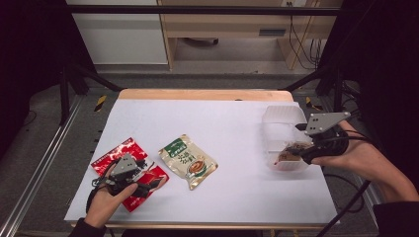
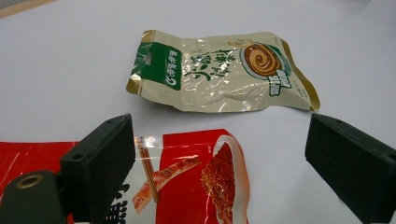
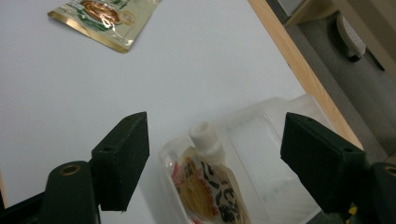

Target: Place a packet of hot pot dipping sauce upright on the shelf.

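Two grippers: you are working both over the white desk (image 1: 222,197), one at each side.
Desk: it is carrying three snack packs and one clear container (image 1: 282,118) at its right edge.
Container: it is holding the spouted pouch (image 3: 208,186), which is lying inside at the near end, white cap pointing toward the far end.
Right gripper (image 1: 302,150): you are holding it just above that pouch, jaws standing wide apart with nothing clamped; the pouch is sitting below and between them, let go.
Left gripper (image 1: 148,183): you are hovering it over the red pack (image 2: 196,186) near the desk's front-left corner, jaws spread, gripping nothing.
Red pack: it is lying flat right under the left fingers (image 2: 100,163), long axis running toward the left edge.
Green-and-gold pack (image 2: 219,74): it is lying just beyond the red one, toward the desk's middle, nearer your left hand than your right.
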`<action>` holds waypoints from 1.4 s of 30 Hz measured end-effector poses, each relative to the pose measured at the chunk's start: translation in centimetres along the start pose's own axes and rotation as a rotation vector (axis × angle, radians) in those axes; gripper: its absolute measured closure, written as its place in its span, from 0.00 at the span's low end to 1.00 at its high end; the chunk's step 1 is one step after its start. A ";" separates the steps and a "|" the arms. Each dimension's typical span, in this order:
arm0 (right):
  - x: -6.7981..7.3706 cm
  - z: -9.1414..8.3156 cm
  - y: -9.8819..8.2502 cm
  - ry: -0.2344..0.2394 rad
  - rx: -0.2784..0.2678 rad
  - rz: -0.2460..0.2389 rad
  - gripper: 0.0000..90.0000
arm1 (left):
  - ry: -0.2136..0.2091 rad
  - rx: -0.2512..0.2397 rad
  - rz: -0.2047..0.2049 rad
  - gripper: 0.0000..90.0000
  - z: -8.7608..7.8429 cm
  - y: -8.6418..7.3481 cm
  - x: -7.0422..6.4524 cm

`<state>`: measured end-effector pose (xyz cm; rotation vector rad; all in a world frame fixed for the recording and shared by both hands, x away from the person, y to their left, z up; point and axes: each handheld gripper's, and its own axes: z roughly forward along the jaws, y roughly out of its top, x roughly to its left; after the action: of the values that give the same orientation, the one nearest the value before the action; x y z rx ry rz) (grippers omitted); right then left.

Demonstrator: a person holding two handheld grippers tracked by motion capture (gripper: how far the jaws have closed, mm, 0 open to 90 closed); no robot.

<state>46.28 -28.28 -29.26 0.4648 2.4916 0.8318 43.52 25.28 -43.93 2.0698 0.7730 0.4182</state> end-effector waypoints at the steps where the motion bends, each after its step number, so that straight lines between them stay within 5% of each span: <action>1: 0.3 -0.1 0.4 0.004 -0.002 -0.014 0.25 | 0.000 0.000 0.000 0.09 0.0 0.0 0.0; 7: 1.9 0.1 2.6 0.058 -0.011 -0.107 0.23 | -0.001 -0.003 -0.003 0.09 0.0 0.0 0.0; 14: 3.0 1.2 4.3 0.068 -0.001 -0.136 0.18 | -0.002 -0.001 0.001 0.09 0.0 0.0 0.0; 25: 7.0 4.1 7.3 0.005 -0.008 -0.101 0.13 | 0.000 0.000 -0.001 0.09 -0.1 0.0 0.1; 33: 10.8 6.5 8.5 -0.077 -0.042 0.007 0.16 | 0.002 0.001 -0.001 0.09 -0.1 0.1 0.1; 37: 12.0 7.6 8.2 -0.121 -0.061 0.149 0.18 | 0.002 0.002 -0.002 0.09 -0.1 0.1 0.0; 42: 12.5 9.2 7.3 -0.144 -0.116 0.266 0.19 | 0.006 0.005 -0.002 0.09 -0.1 0.1 0.1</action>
<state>41.96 -12.77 -35.24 0.7975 2.2659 0.9999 43.54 25.39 -43.81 2.0734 0.7799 0.4220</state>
